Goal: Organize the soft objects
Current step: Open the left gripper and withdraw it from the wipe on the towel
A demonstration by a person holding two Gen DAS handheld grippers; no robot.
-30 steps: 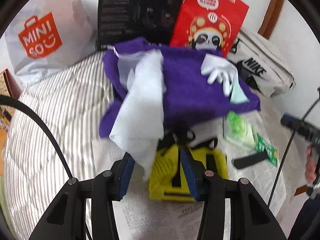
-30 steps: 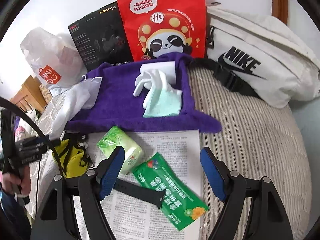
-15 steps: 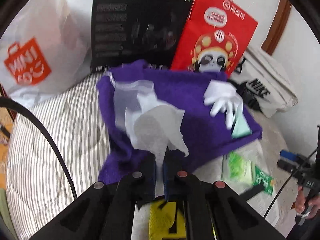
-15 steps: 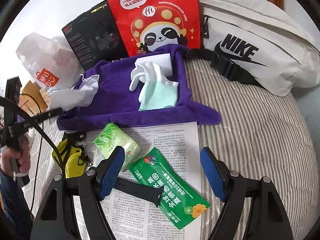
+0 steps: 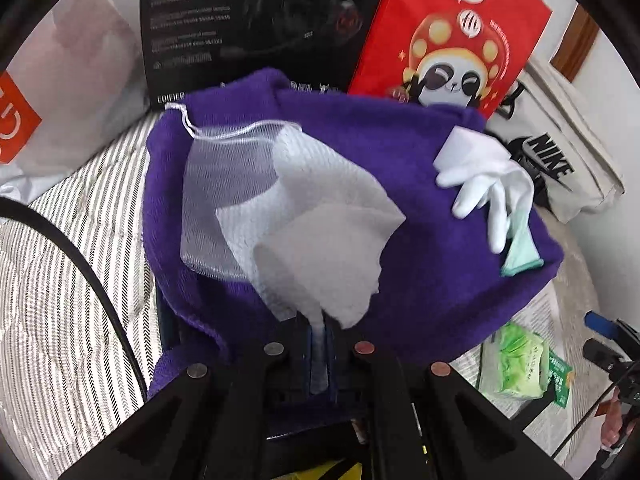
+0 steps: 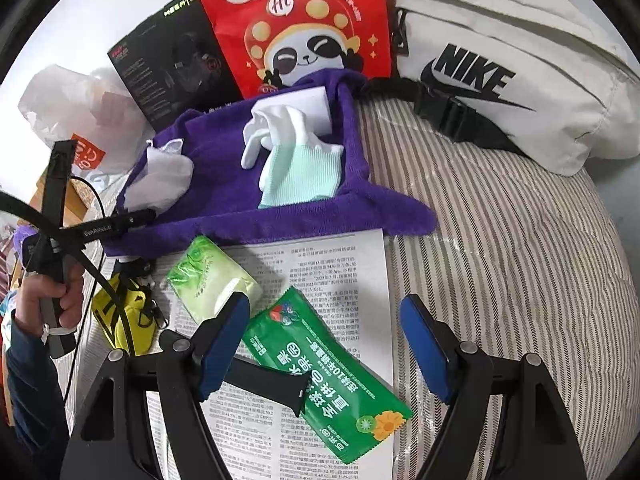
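step in hand: left gripper (image 5: 319, 354), jaws pinching the edge of a white tissue (image 5: 320, 236), holds it over the purple cloth (image 5: 420, 264) lining the tray on the bed (image 6: 500, 240), beside a mesh bag (image 5: 224, 184) and gloves (image 6: 292, 160). next, likely: lower, release. right gripper (image 6: 324, 344), jaws spread and empty, hovers tilted down over a green packet (image 6: 320, 376) on newspaper (image 6: 320, 264).
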